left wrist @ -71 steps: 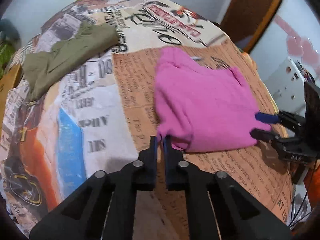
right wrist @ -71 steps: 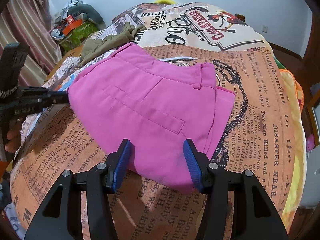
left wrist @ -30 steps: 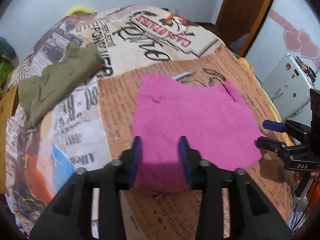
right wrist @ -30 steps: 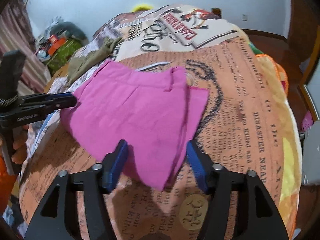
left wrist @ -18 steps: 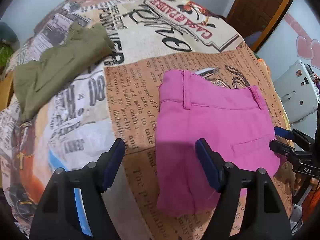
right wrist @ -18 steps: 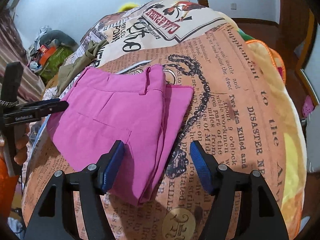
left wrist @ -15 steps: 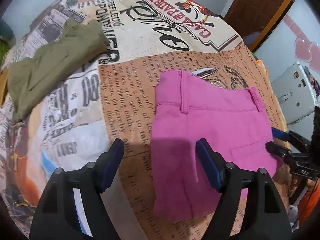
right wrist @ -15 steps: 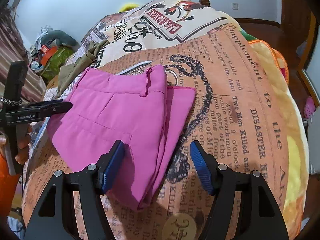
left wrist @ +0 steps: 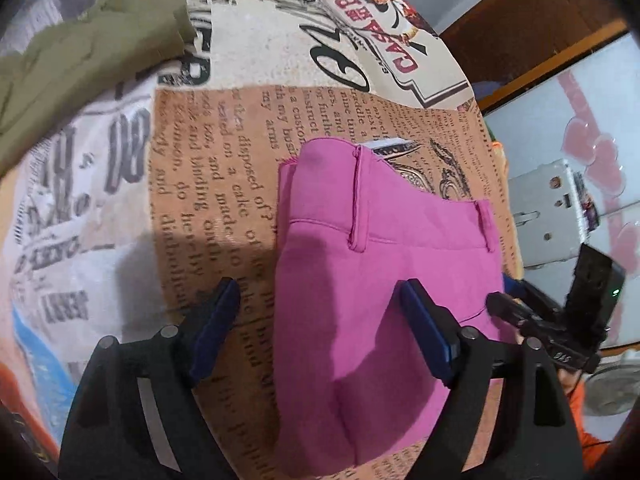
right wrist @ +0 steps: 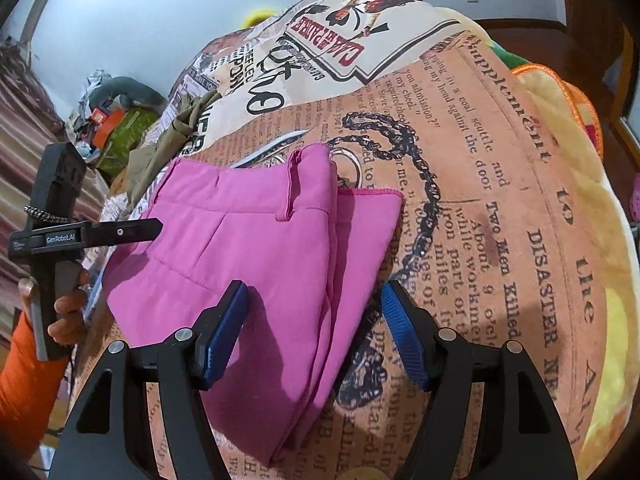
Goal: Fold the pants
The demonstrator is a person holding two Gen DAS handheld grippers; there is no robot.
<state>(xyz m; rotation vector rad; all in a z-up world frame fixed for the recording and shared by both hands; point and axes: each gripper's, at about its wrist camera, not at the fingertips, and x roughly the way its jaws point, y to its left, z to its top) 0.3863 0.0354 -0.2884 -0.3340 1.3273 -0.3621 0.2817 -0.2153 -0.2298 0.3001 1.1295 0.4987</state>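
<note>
The pink pants lie folded flat on the newspaper-print bedspread, waistband and belt loops facing away; they also show in the right wrist view. My left gripper is open and empty, its jaws straddling the left edge of the pants just above the cloth. My right gripper is open and empty, hovering over the near right edge of the fold. Each gripper shows in the other's view, the right one at the pants' right side, the left one at their left side.
An olive-green garment lies on the bed at the far left, also seen in the right wrist view. A grey box stands off the bed's right side. A clutter pile sits beyond the bed's far left. The bed's yellow edge drops off at right.
My left gripper went from shut to wide open and moved forward over the pants' left edge. The pants went from bunched to lying flat. My right gripper stayed open, shifting slightly closer.
</note>
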